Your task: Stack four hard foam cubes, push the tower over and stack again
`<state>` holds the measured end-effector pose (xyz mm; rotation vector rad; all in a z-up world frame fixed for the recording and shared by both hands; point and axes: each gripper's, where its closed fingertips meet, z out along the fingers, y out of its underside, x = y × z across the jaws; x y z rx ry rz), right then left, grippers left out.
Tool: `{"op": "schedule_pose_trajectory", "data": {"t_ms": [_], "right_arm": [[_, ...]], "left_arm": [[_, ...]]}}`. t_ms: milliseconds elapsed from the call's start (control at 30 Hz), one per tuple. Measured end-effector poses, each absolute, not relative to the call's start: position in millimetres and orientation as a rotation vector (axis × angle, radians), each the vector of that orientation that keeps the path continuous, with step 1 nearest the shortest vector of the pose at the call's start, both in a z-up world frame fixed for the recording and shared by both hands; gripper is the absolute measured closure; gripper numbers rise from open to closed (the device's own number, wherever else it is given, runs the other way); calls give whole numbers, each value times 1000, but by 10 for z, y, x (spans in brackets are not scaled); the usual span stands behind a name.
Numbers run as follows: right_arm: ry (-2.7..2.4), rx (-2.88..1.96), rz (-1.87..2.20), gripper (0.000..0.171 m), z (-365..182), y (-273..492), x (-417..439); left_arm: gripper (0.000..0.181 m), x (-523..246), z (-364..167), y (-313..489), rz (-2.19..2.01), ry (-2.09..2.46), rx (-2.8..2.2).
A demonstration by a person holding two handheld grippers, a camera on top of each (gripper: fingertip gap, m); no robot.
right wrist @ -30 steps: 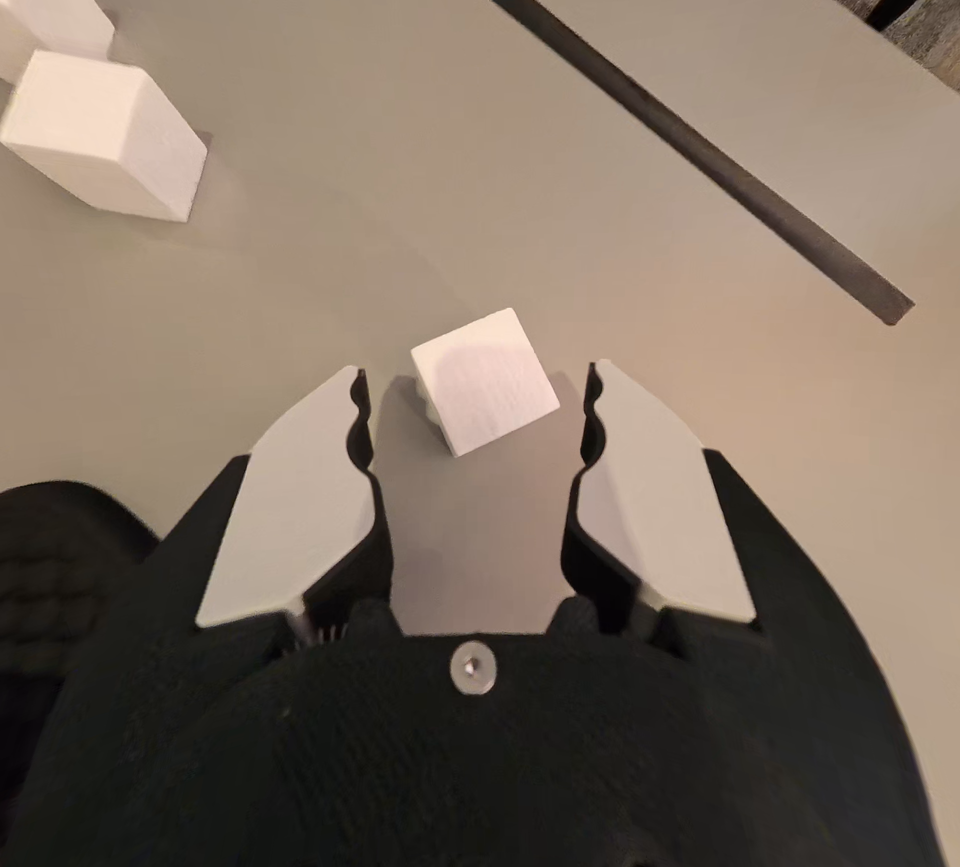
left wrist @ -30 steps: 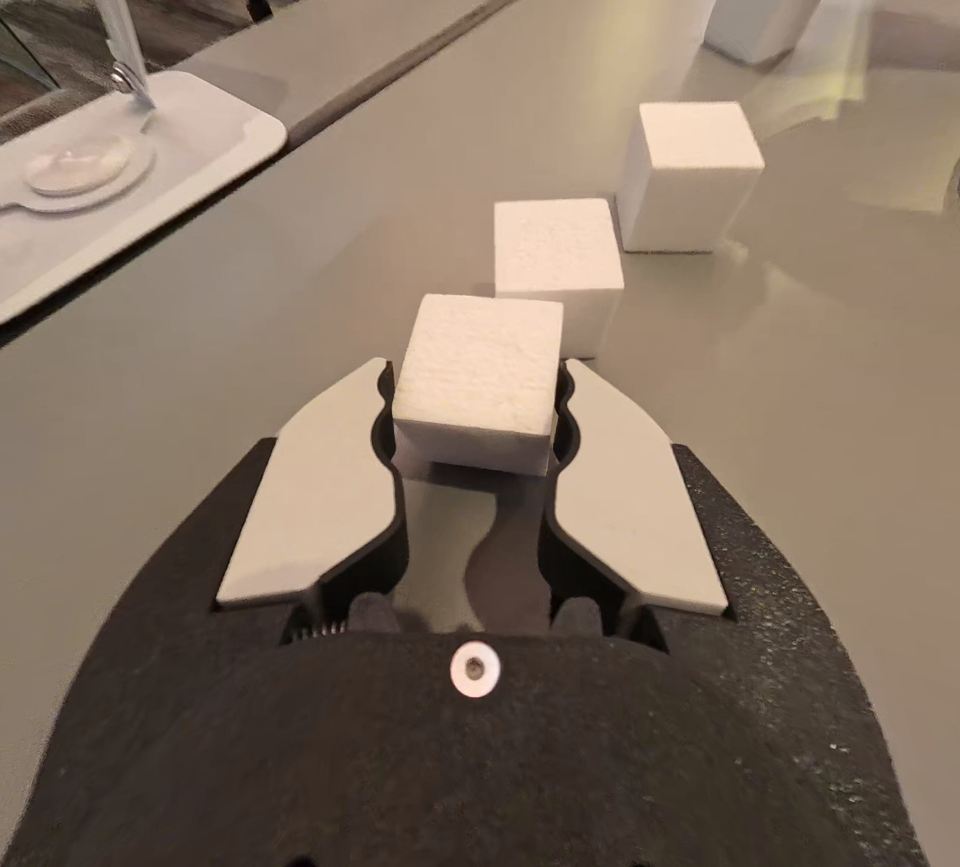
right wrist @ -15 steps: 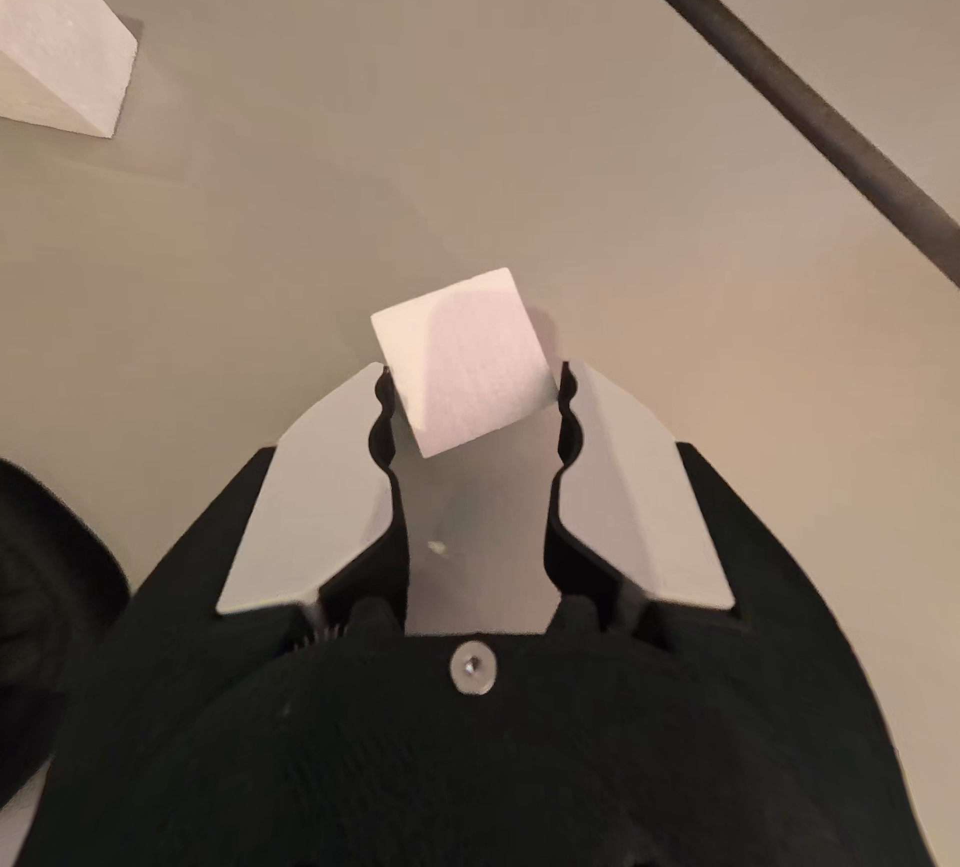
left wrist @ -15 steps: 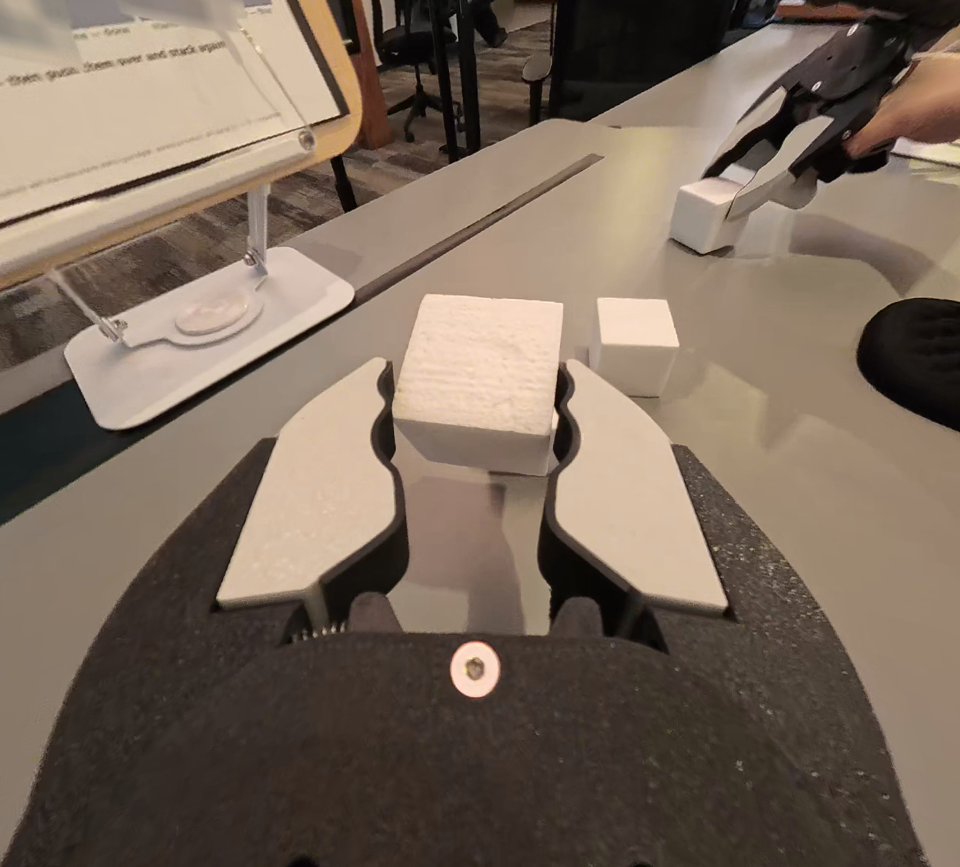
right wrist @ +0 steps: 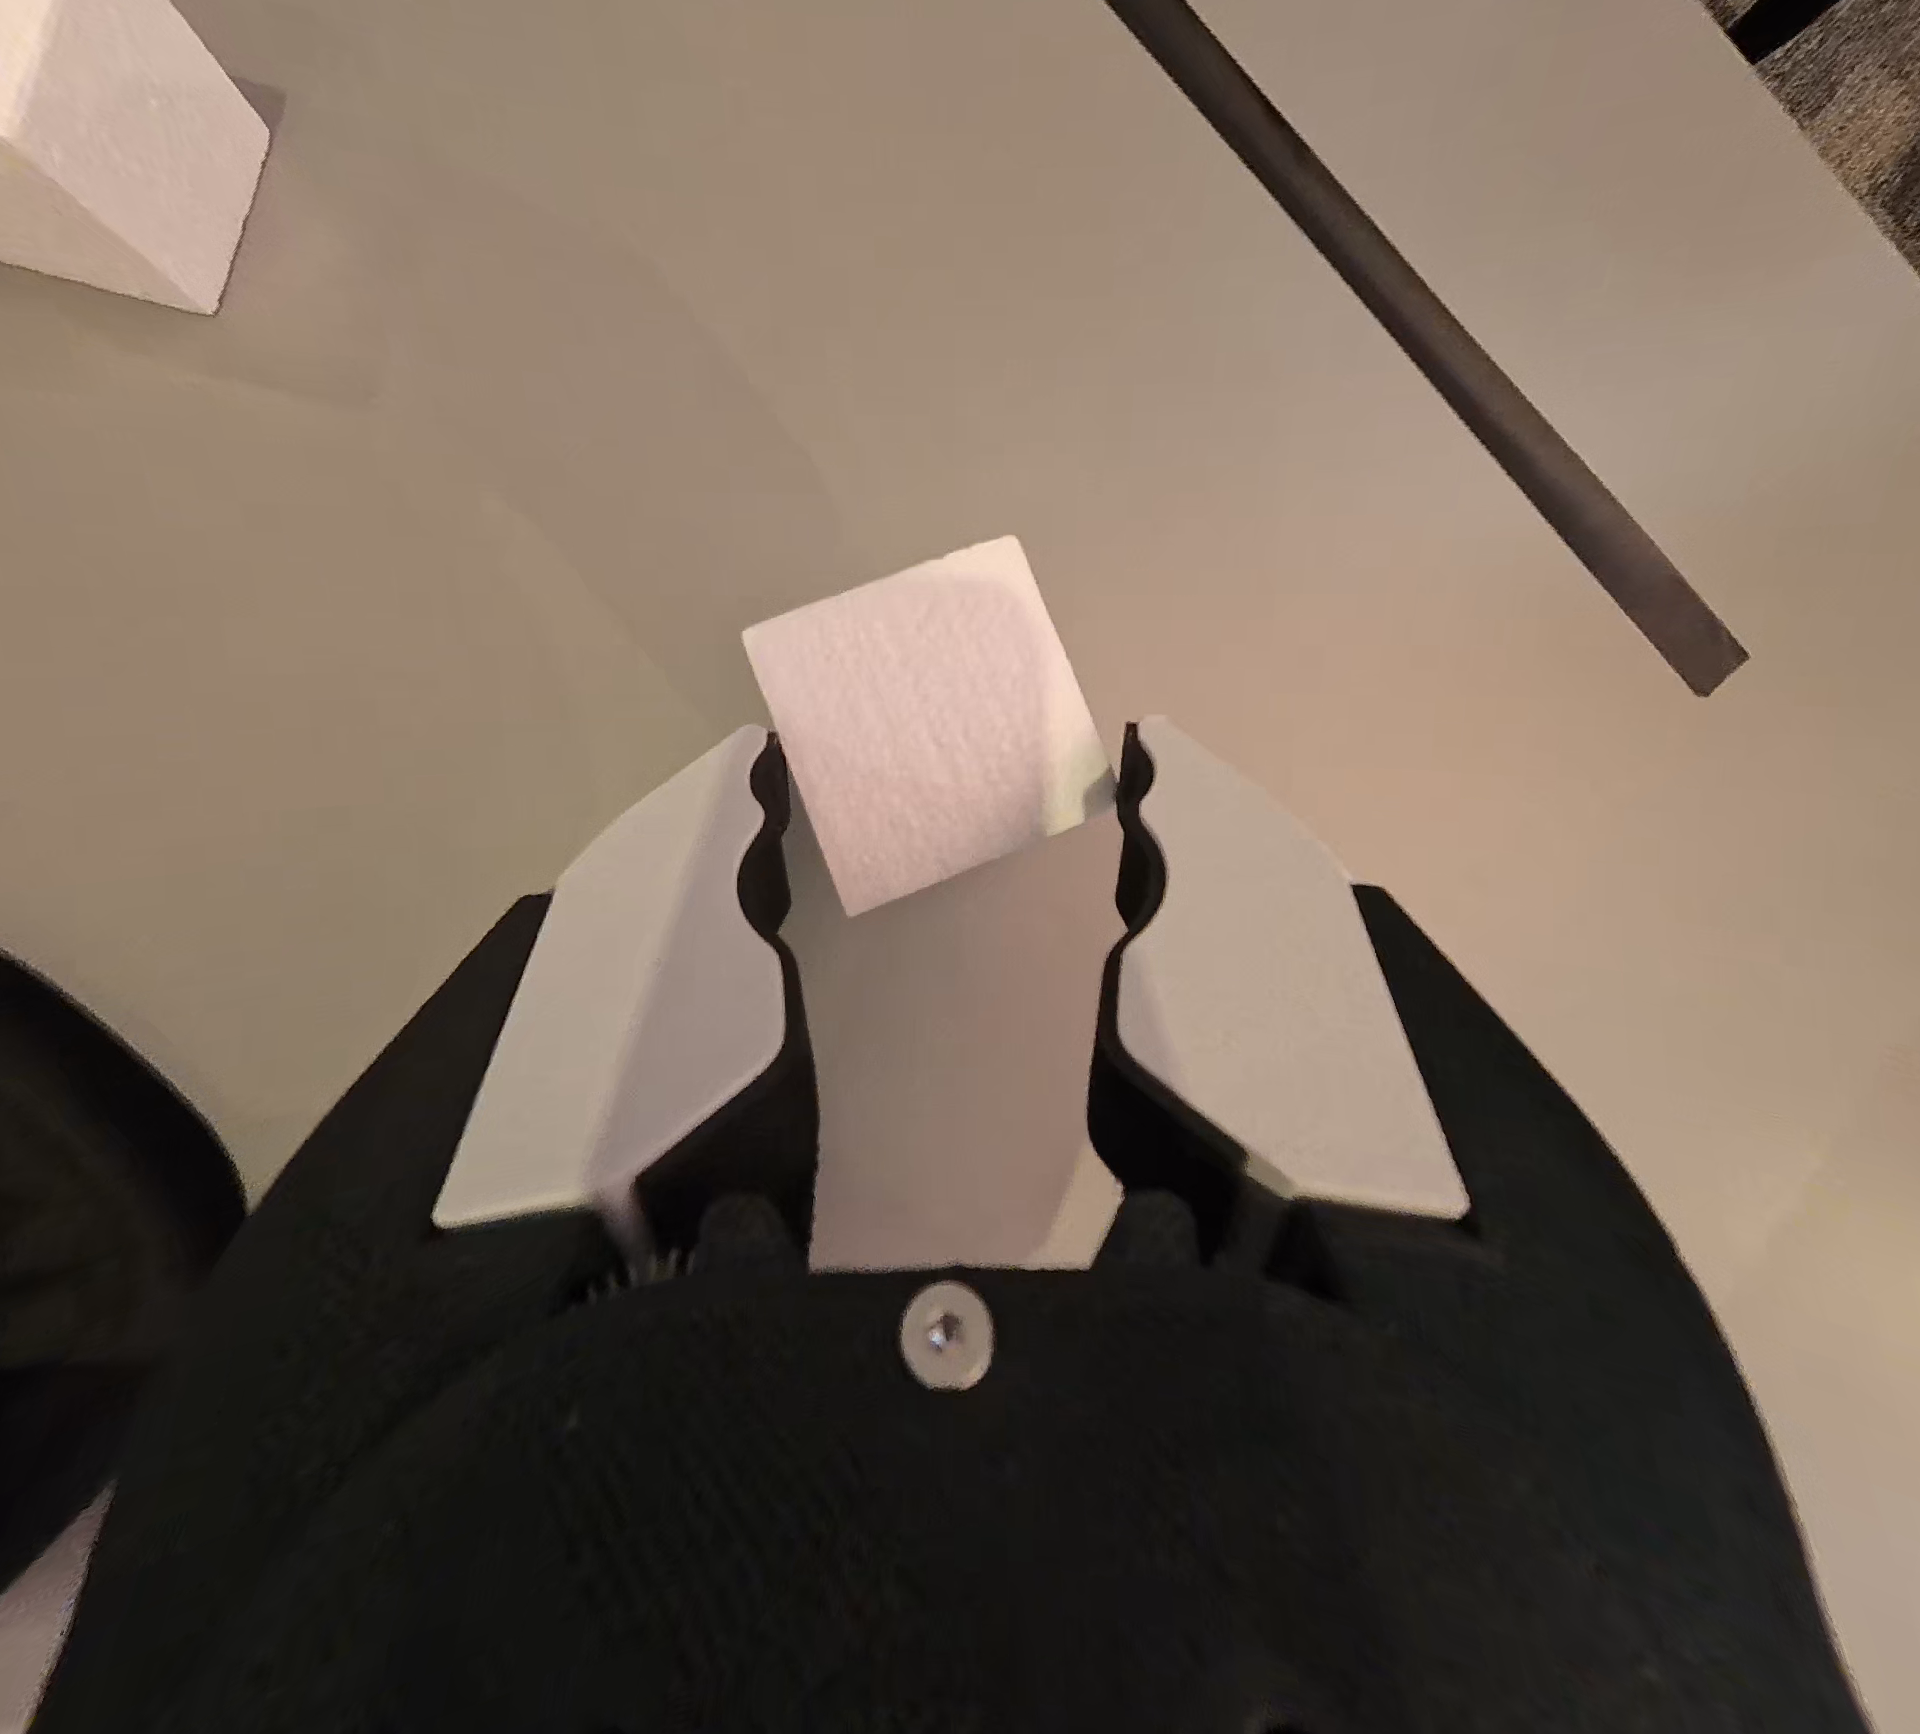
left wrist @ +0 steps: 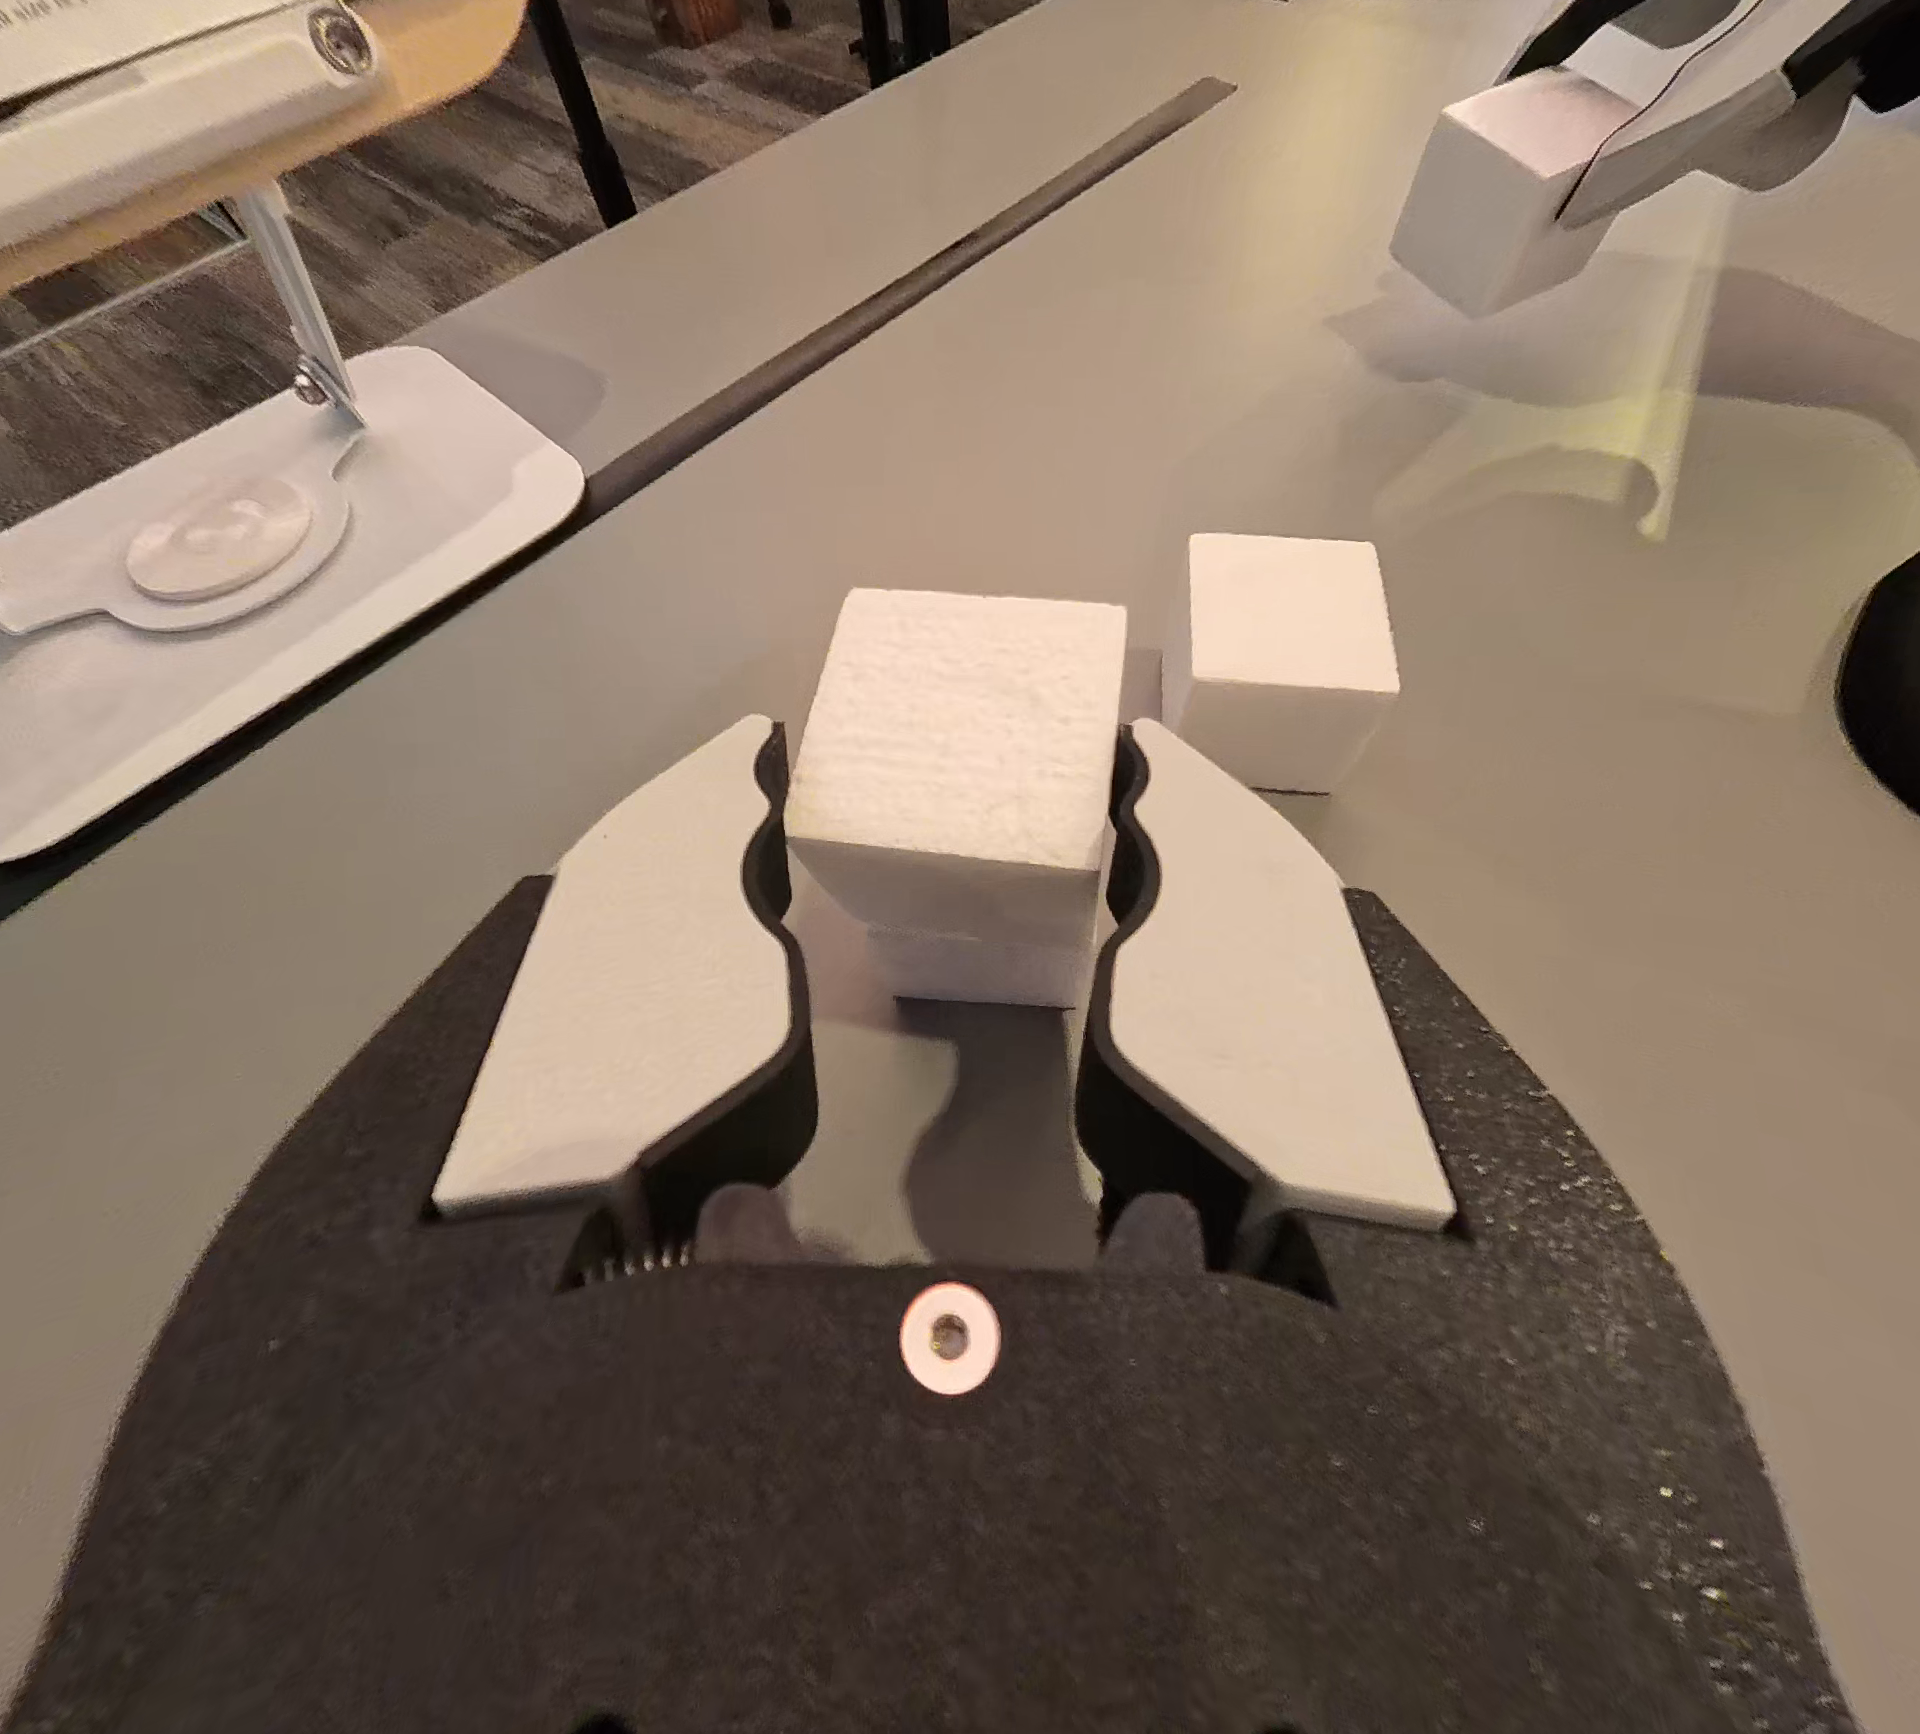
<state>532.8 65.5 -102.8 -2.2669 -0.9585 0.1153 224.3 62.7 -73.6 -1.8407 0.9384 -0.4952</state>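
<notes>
My left gripper (left wrist: pixel 948 749) is shut on a white foam cube (left wrist: pixel 951 780) and holds it right over a second cube (left wrist: pixel 987 967), which is mostly hidden beneath it. I cannot tell if the two touch. A third cube (left wrist: pixel 1283 656) stands on the grey table (left wrist: pixel 1039 437) just to the right. My right gripper (right wrist: pixel 951 739) is shut on a fourth cube (right wrist: pixel 914 728), held skewed between the fingers. In the left wrist view, the right gripper (left wrist: pixel 1621 126) holds that cube (left wrist: pixel 1496 198) above the table at the far right. Another cube (right wrist: pixel 104 126) lies at the upper left of the right wrist view.
A document stand with a white base plate (left wrist: pixel 260 521) stands at the left table edge. A dark slot (left wrist: pixel 935 271) runs diagonally across the table and also shows in the right wrist view (right wrist: pixel 1351 230). A black round pad (left wrist: pixel 1881 676) lies at the right. Office chairs stand beyond the table. Across from one pair of fingers to the other is roughly 30 cm. The dark slot (left wrist: pixel 935 271) lies some 20 cm from my right tips, 35 cm from my left tips. Look for it in the right wrist view (right wrist: pixel 1193 56) too.
My right gripper closed on its cube and lifted it off the table. My left gripper carried its cube over another cube.
</notes>
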Motion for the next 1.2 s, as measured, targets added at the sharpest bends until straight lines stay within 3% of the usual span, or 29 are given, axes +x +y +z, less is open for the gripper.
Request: {"op": "schedule_pose_trajectory", "data": {"t_ms": [167, 333, 433, 667, 767, 900, 1200], "right_arm": [[-972, -2273, 136, 109, -1075, 666, 5287], [-986, -2256, 122, 109, -1020, 677, 5243], [-1012, -2170, 122, 109, -809, 682, 5105], [-1208, -1854, 265, 109, 86, 587, 3911], [-1315, -1668, 377, 109, 335, 569, 3095], [-1501, -1562, 532, 109, 149, 469, 2370], [-1713, -1692, 517, 109, -117, 529, 2152]], "left_arm": [[122, 2230, -755, 650, -497, 920, -1854], [96, 2227, -762, 658, -514, 891, -1861], [92, 2138, -544, 624, -569, 860, -1820], [99, 1411, 255, 531, -734, 744, -1819], [111, 1198, 521, 374, -921, 721, -1798], [112, 994, 810, 316, -960, 688, -1687], [115, 891, 887, 206, -749, 838, -1618]]}}
